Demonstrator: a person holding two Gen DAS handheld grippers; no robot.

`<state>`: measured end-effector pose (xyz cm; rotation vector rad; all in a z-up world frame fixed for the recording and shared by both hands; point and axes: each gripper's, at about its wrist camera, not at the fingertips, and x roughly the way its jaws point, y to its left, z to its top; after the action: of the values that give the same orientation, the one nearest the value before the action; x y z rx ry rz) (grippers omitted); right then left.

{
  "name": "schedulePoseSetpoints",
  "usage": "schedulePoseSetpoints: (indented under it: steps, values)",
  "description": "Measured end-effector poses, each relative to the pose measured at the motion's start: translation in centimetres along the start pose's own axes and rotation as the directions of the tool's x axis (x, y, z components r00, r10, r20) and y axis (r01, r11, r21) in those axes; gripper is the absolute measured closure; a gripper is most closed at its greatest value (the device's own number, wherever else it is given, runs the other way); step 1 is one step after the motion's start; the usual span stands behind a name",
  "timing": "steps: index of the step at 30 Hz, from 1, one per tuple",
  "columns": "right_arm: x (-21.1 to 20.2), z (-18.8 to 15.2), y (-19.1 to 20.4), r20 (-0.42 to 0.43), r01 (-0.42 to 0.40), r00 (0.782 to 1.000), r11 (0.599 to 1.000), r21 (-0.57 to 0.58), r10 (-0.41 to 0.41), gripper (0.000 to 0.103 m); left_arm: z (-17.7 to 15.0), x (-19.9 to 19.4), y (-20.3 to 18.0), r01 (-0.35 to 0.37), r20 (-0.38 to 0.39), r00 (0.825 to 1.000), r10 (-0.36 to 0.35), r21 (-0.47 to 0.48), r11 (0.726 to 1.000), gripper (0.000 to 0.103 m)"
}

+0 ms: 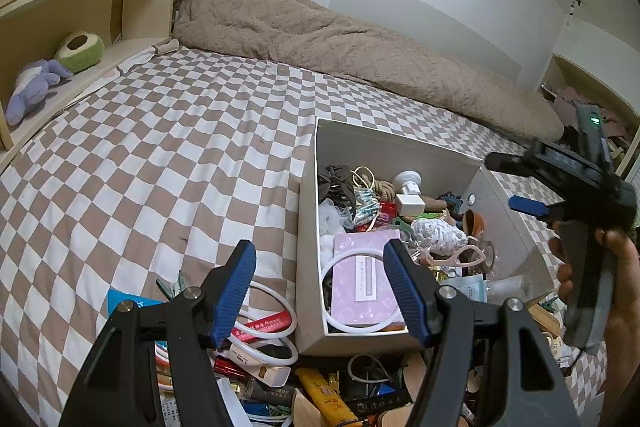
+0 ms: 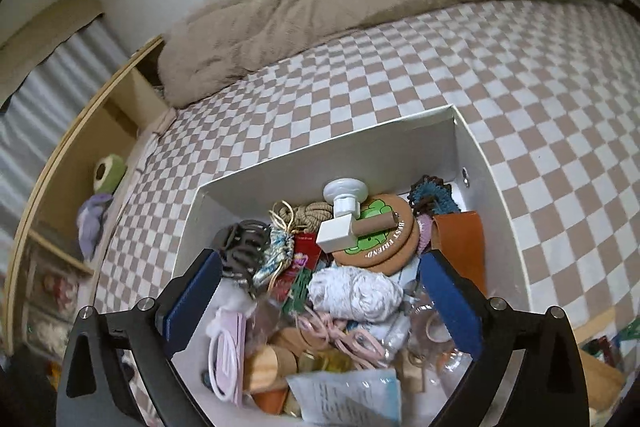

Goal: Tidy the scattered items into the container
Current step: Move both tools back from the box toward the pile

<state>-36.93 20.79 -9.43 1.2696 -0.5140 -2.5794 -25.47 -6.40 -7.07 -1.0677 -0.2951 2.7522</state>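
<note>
The bed, covered in a brown-and-white check sheet, carries everything. A beige blanket lies rolled along its far edge against the wall.

One white box stands open on the bed. In the left wrist view its long axis runs from the near pile toward the far wall, and the box sits right of centre. In the right wrist view the box fills the middle of the frame, seen from above.

Contents countable in the right wrist view:
- one round cork coaster with a green print, flat, at the far end;
- one white knob fitting, lying across the coaster;
- one dark hair claw, at the left wall;
- one white yarn ball, at the centre.

The left wrist view alone shows one pink booklet with one white ring lying on it at the near end of the box, and the loose pile on the bed just before the near wall, with at least two more white rings. It also shows two plush toys on the shelf at far left.

Left tongs: spread, nothing pinched; the box's near left corner shows between the fingers.

Right tongs: spread wide above the box, nothing pinched. In the left wrist view a hand holds them at the right edge.
</note>
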Motion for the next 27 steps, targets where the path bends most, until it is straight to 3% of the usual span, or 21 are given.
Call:
schedulePoseSetpoints:
  steps: [1, 9, 20, 27]
  values:
    - [-0.6, -0.2, 0.2, 0.014, 0.001, 1.000, 1.000, -0.025, -0.001, 0.000, 0.0, 0.0, 0.0, 0.000, 0.004, 1.000, 0.000, 0.001, 1.000, 0.022]
    - [-4.8, -2.2, 0.5, 0.100, -0.007, 0.995, 0.994, -0.105, 0.018, 0.000, 0.1, -0.6, -0.6, -0.028, 0.016, 1.000, 0.027, 0.030, 0.999, 0.001]
    - [-9.9, -5.6, 1.5, 0.137, 0.046, 0.990, 0.976, -0.215, -0.017, 0.000, 0.3, -2.6, -2.2, -0.040, 0.051, 0.998, 0.036, 0.079, 0.996, 0.000]
    - [-12.9, -8.1, 1.5, 0.197, 0.145, 0.976, 0.950, -0.277, -0.091, 0.000, -0.2, -3.9, -3.5, -0.030, 0.063, 0.998, 0.023, 0.103, 0.994, 0.000]
